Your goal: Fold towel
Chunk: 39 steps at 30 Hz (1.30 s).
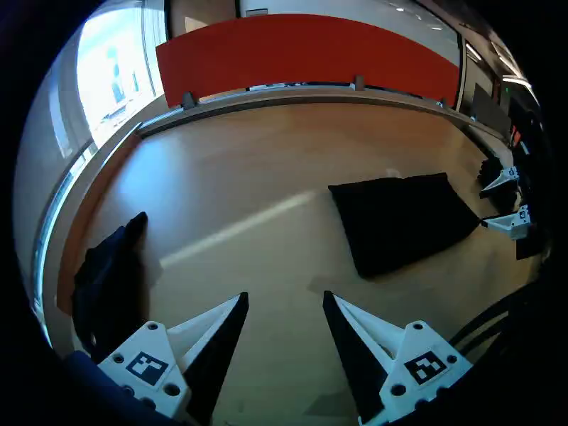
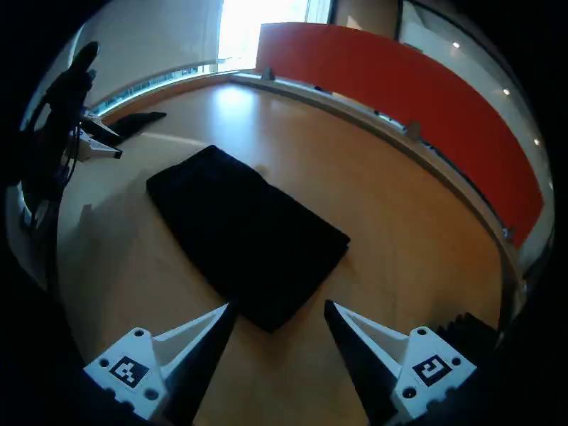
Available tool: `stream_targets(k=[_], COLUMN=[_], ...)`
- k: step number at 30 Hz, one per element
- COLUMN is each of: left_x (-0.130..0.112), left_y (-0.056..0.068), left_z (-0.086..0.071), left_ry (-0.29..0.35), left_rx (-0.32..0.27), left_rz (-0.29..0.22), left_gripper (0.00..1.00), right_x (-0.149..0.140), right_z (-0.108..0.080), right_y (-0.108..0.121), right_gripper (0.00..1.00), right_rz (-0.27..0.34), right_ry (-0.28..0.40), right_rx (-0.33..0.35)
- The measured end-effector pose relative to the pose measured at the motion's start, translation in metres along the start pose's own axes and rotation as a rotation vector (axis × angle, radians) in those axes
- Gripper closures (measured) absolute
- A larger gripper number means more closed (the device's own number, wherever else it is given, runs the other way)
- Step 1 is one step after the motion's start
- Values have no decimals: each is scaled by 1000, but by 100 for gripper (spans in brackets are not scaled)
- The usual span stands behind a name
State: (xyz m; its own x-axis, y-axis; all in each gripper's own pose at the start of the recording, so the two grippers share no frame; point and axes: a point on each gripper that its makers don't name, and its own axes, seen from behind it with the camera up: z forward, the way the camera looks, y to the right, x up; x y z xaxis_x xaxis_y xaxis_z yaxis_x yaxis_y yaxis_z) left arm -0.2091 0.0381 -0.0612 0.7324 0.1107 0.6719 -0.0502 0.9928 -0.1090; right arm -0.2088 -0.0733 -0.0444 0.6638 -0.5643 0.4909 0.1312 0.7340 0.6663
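Nearest you, your left gripper (image 1: 284, 295) stands wide, with nothing between its fingers. Under it spreads a pale wooden surface (image 1: 241, 177) with a raised lip along its far edge. A bright window (image 1: 113, 71) glows at 10 o'clock, and a long red panel (image 1: 305, 53) runs behind the lip from 11 to 1.

Count two grippers, one black towel and one other dark cloth.

In the left gripper view the dark cloth (image 1: 106, 277) lies crumpled at 8 o'clock by the surface's edge. The towel (image 1: 401, 220) lies flat and folded at 2 o'clock, well apart from your fingers. Your right gripper (image 1: 484, 207) sits just beside the towel's far side at 3 o'clock.

In the right gripper view your left gripper shows at 10 o'clock. The towel stretches from there down through the centre, and its near corner shows between the right gripper's wide-set fingers, neither pressing on it.
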Motion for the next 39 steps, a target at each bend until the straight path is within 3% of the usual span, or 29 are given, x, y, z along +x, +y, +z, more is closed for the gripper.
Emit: stream_targets(k=[12, 15, 19, 29, 39], left_x=[-19, -23, -26, -31, -34], left_y=[-17, -19, -19, -21, -24], left_z=[-23, -26, -29, -31, -33], left_ry=[-5, -8, -10, -15, -22], left_rx=[32, 35, 36, 38, 39], left_rz=[-48, -47, -49, -49, -44], left_gripper=[23, 23, 23, 23, 23], right_x=[-14, -18, -21, -26, -21], right_z=[4, 5, 7, 10, 7], right_y=[-6, -6, -8, -11, -9], right_gripper=[49, 57, 59, 92, 97], right_rz=[-26, -30, -34, -32, -30], right_ry=[-50, -61, -75, -92, -86], right_rx=[53, 57, 64, 72, 63])
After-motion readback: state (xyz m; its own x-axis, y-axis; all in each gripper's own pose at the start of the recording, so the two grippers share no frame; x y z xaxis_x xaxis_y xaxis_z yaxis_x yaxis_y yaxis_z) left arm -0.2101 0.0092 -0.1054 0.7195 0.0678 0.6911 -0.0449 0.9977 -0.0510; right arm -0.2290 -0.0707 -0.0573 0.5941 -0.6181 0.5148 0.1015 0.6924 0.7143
